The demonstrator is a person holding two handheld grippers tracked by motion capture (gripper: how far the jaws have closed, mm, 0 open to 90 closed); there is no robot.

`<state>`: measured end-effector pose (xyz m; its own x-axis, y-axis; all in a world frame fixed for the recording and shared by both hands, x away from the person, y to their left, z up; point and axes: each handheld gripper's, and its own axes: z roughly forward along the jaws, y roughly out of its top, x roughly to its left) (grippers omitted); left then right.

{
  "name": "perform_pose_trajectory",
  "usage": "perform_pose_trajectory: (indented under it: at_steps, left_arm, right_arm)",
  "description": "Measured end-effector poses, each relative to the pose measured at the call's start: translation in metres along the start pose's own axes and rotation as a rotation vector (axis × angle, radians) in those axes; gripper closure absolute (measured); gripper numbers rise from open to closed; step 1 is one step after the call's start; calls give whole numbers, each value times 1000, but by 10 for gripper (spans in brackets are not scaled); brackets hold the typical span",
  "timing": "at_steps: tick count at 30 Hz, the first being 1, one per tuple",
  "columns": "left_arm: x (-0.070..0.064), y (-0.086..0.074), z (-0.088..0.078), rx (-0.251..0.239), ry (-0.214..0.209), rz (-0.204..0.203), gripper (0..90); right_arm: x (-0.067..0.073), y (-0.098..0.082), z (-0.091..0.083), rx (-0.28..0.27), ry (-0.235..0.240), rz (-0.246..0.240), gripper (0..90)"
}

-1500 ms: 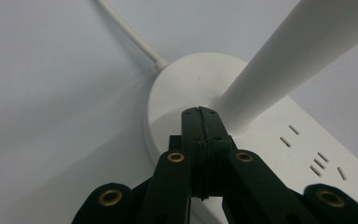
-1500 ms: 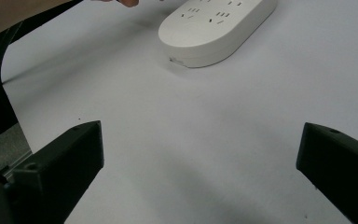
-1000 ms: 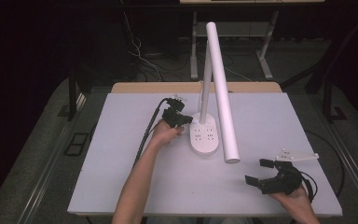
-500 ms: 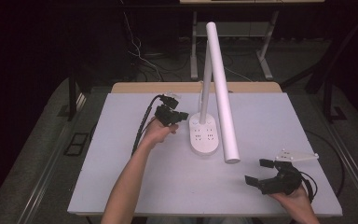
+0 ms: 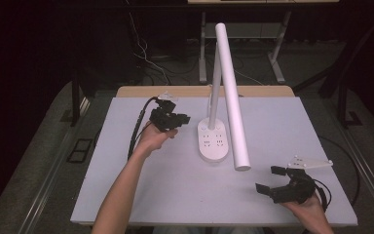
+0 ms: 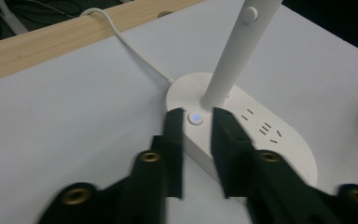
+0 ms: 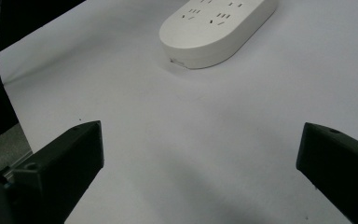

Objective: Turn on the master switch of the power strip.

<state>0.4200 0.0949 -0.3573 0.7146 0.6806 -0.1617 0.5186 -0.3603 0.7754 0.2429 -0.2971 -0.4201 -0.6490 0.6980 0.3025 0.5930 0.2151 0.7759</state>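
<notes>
You are working the desk lamp [image 5: 213, 141], which stands mid-table [image 5: 126, 195] with its base flat and its long white head slanting toward you; judging by the lit blue button [image 6: 195, 118] on the base, the switch press looks done, so next you likely draw clear. Your left gripper [image 5: 184, 118] hangs just beside the base; its jaws have just been opening, a narrow gap, nothing between them. Your right gripper [image 5: 271, 179] rests well apart, jaws wide and empty.

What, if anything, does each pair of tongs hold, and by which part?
Nothing: the left tongs stand slightly apart above the lamp base; the right tongs gape over bare table.
</notes>
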Motion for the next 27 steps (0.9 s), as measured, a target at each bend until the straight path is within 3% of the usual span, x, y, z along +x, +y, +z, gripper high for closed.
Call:
perform_pose_trajectory:
  at_steps: [1,5,7,13,16,27]
  left_arm:
    - [0,-2,-3,-21,-7,-26,671]
    - [3,-8,-16,-31,-41,-32,438]
    - [6,-12,-24,-24,-58,-15,328]
    - [8,-24,-42,-52,-62,-37,113]
    - [10,-30,-51,-42,-65,-58,0]
    - [5,-55,-78,-72,-29,-51,0]
  right_arm:
    - [0,0,0,1,0,0,2]
    - [0,0,0,-1,0,2,1]
    - [0,0,0,-4,-1,2,2]
    - [1,0,1,-1,2,2,1]
    - [1,0,1,-3,2,2,2]
    - [2,1,1,-2,2,-5,2]
